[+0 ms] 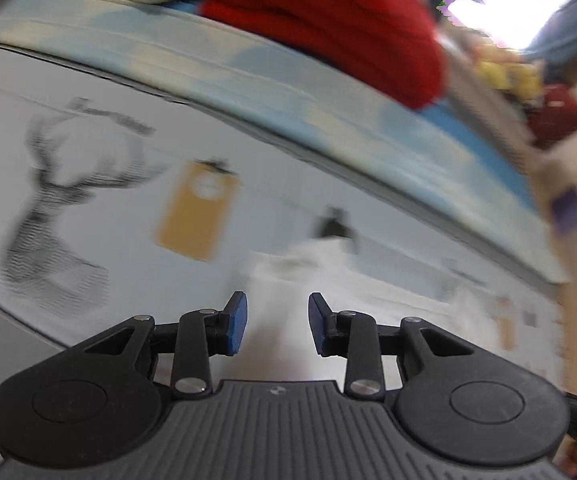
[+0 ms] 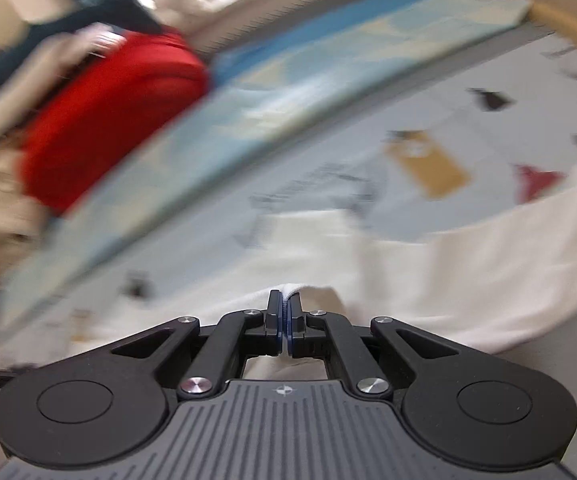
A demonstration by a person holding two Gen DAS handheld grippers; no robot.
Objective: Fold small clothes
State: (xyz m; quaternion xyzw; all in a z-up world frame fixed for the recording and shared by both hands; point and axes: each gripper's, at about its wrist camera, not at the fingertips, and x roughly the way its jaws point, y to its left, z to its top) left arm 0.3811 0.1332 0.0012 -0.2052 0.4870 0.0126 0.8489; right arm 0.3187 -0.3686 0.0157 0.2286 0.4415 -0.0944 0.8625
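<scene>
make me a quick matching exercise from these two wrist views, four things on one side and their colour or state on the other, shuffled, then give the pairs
Things:
1. left gripper
2. right gripper
3. folded pile at the back
4. tag print on the sheet

States or colours:
A. red
B. shut on the white garment
C. mustard yellow
D. open, nothing between its fingers

Pairs: 1-D, 2-B, 3-A, 4-C
</scene>
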